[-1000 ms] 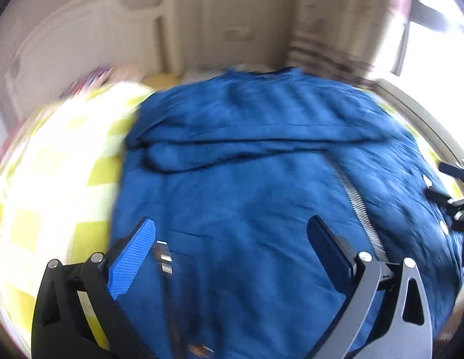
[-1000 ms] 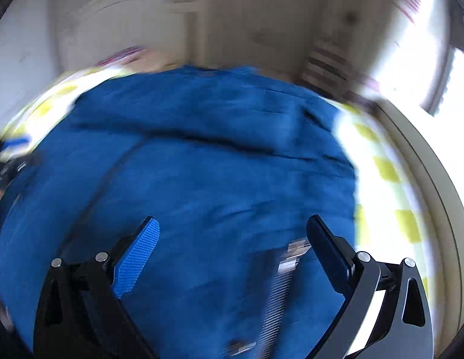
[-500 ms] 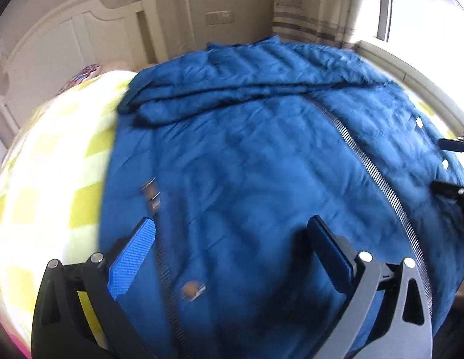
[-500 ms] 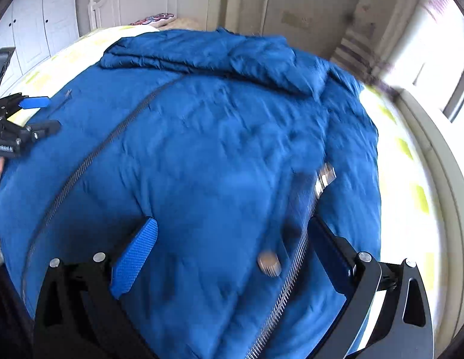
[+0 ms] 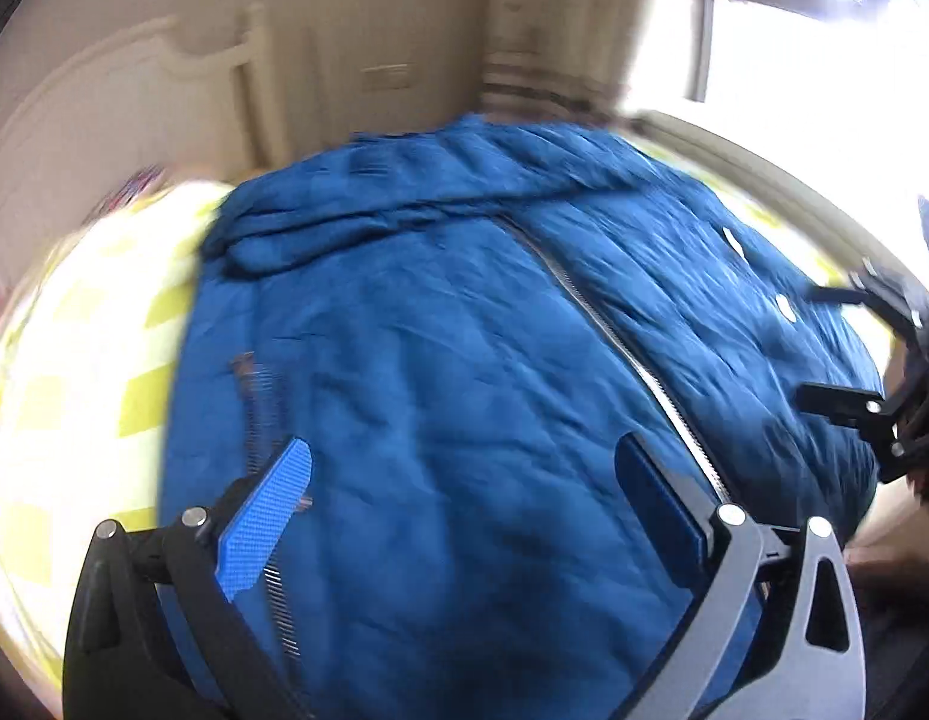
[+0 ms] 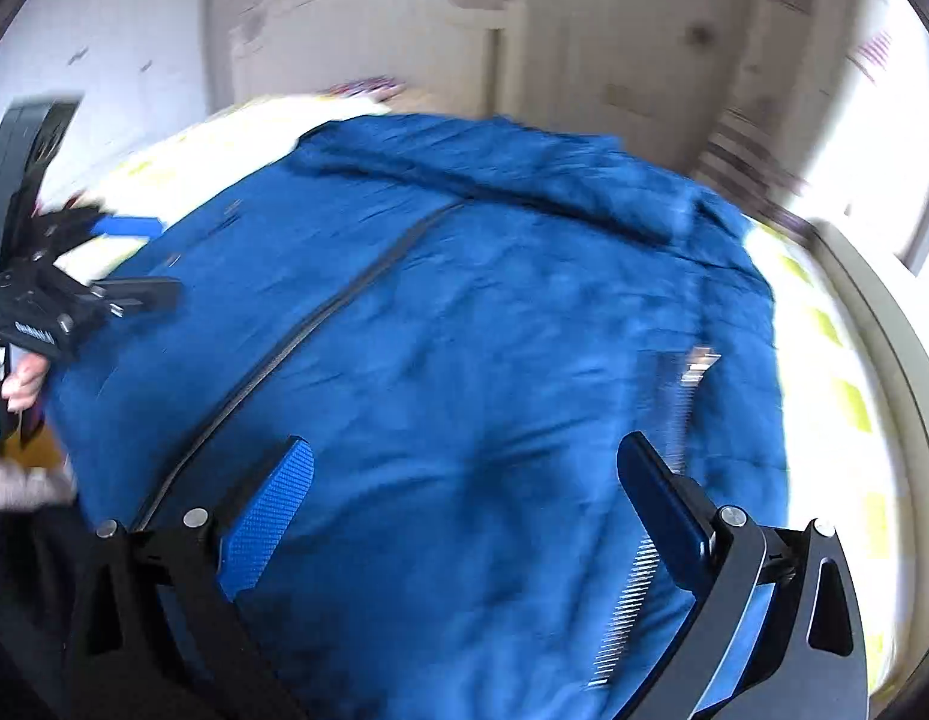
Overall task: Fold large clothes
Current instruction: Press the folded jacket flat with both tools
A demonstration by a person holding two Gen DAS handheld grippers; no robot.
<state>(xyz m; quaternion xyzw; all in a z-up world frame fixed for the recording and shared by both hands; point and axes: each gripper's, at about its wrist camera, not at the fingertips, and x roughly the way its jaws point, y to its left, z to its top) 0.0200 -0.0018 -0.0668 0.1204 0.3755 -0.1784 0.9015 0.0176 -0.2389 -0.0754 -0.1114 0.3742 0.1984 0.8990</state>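
A large blue padded jacket (image 5: 464,348) lies spread flat on the bed, its silver zip (image 5: 638,372) running down the front; it also fills the right wrist view (image 6: 464,330). My left gripper (image 5: 464,474) hovers open and empty over the jacket's lower left part. My right gripper (image 6: 464,474) hovers open and empty over the lower right part. Each gripper shows at the edge of the other's view: the right one (image 5: 848,354), the left one (image 6: 128,261). Both views are blurred.
The bed has a yellow-and-white checked cover (image 5: 86,360) showing to the left and along the right (image 6: 848,396). A white headboard (image 6: 368,36) stands at the far end. A bright window (image 5: 824,30) and a striped curtain (image 5: 542,84) lie to the right.
Both grippers have swung over the jacket and stayed open and empty. The views have shifted and blurred; the jacket lies as before.
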